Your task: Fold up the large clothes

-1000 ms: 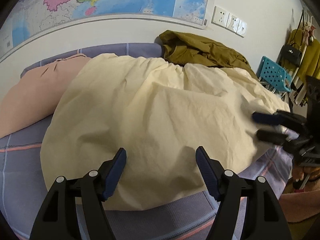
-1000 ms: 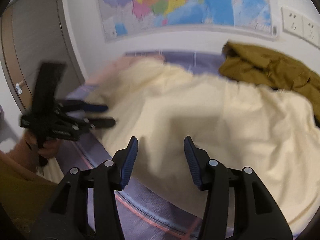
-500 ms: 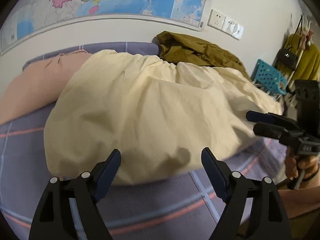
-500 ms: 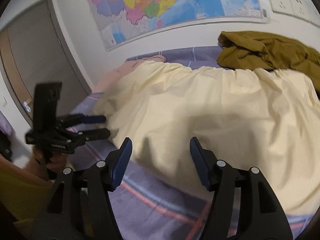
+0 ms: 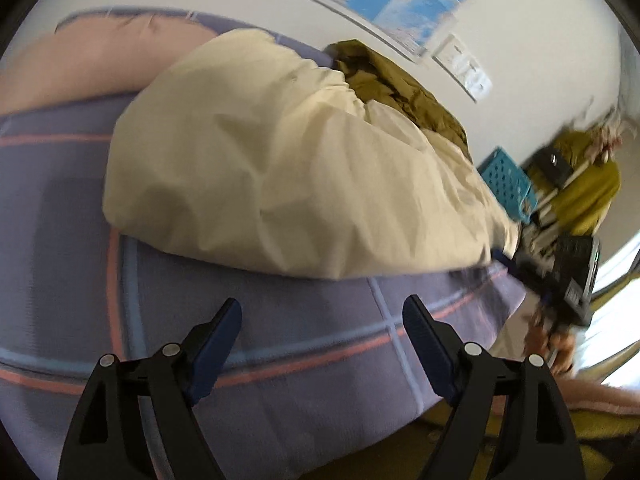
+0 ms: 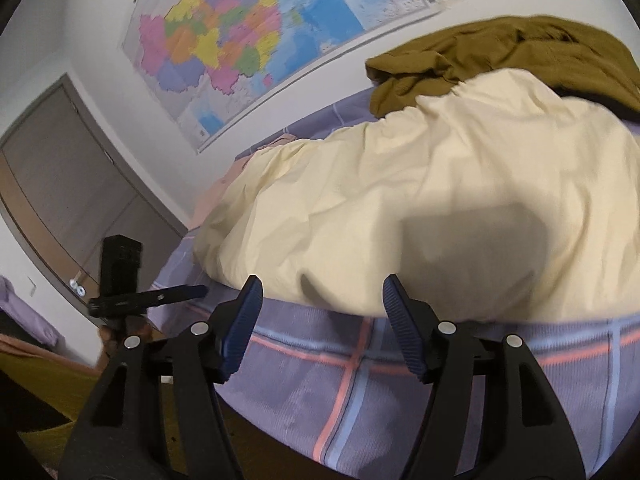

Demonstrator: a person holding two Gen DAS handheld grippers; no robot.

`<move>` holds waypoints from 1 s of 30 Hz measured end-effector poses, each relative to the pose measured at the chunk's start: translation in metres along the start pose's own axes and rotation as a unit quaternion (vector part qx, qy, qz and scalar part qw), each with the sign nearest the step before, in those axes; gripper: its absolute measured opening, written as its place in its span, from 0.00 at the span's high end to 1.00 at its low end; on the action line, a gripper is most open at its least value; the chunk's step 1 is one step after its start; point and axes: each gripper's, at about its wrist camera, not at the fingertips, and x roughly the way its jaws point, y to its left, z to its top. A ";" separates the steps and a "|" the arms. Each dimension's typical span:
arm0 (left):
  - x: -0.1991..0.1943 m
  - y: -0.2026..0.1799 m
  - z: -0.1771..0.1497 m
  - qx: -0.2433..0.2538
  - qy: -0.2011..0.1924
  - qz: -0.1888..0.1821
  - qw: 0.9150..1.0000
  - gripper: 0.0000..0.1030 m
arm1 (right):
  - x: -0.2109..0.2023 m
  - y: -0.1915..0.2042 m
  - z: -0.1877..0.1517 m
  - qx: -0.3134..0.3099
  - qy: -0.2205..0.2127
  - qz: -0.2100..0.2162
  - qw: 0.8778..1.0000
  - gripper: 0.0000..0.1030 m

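We are holding the left gripper (image 5: pixel 322 314) and the right gripper (image 6: pixel 322 294) with jaws apart and empty, both having just been opening, over the near edge of the purple plaid bedsheet (image 5: pixel 304 344). Just beyond them the cream garment (image 6: pixel 420 200) is lying spread across the bed, with an olive garment (image 6: pixel 500 48) bunched at its far side.

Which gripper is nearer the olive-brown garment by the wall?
Right. The right gripper faces the olive-brown garment across the cream cloth; the left gripper sits toward the cloth's opposite end.

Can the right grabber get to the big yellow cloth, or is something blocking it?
Probably yes. The right gripper is open and empty, and the yellow cloth's near edge lies just past its fingertips, with only bare purple bedsheet between.
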 end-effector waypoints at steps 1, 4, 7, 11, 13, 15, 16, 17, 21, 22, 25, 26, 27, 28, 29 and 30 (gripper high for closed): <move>0.001 0.001 0.003 -0.008 -0.004 -0.007 1.000 0.20 | -0.001 -0.001 -0.001 0.002 -0.001 0.000 1.000 0.39; 0.010 0.003 0.012 -0.032 -0.006 -0.031 0.999 0.17 | -0.006 -0.002 -0.003 0.008 -0.006 0.001 1.000 0.39; 0.016 0.004 0.019 -0.045 -0.011 -0.050 0.998 0.10 | -0.012 -0.007 -0.009 0.020 -0.011 0.001 1.000 0.38; 0.023 0.007 0.030 -0.064 -0.023 -0.066 0.995 0.07 | -0.018 -0.017 -0.018 0.044 -0.013 0.000 0.999 0.38; 0.028 0.003 0.034 -0.063 -0.028 -0.057 0.996 0.07 | -0.023 -0.025 -0.023 0.063 -0.016 -0.003 0.998 0.37; 0.030 0.001 0.037 -0.060 -0.031 -0.052 0.996 0.07 | -0.027 -0.031 -0.027 0.079 -0.020 -0.007 0.997 0.37; 0.031 0.002 0.039 -0.063 -0.034 -0.051 0.996 0.07 | -0.031 -0.035 -0.030 0.085 -0.023 -0.013 0.996 0.36; 0.031 0.003 0.040 -0.067 -0.037 -0.052 0.996 0.07 | -0.033 -0.039 -0.032 0.092 -0.025 -0.019 0.995 0.36; 0.033 0.000 0.041 -0.069 -0.041 -0.042 0.996 0.07 | -0.041 -0.052 -0.038 0.121 -0.032 -0.053 0.991 0.36; 0.033 -0.002 0.040 -0.065 -0.039 -0.038 0.996 0.08 | -0.042 -0.055 -0.038 0.125 -0.033 -0.061 0.990 0.36; 0.030 -0.002 0.035 -0.063 -0.030 -0.049 0.996 0.09 | -0.043 -0.059 -0.036 0.133 -0.039 -0.080 0.987 0.35; 0.028 0.000 0.034 -0.070 -0.029 -0.062 0.995 0.09 | -0.043 -0.060 -0.035 0.137 -0.042 -0.086 0.986 0.35; 0.027 0.002 0.034 -0.076 -0.028 -0.073 0.994 0.09 | -0.042 -0.061 -0.034 0.139 -0.043 -0.089 0.985 0.33; 0.026 0.005 0.034 -0.083 -0.029 -0.081 0.993 0.09 | -0.040 -0.062 -0.031 0.139 -0.043 -0.094 0.985 0.30; 0.027 0.006 0.035 -0.087 -0.030 -0.085 0.992 0.09 | -0.037 -0.062 -0.029 0.141 -0.047 -0.099 0.984 0.29; 0.028 0.007 0.037 -0.091 -0.032 -0.090 0.991 0.09 | -0.035 -0.063 -0.026 0.143 -0.050 -0.100 0.983 0.27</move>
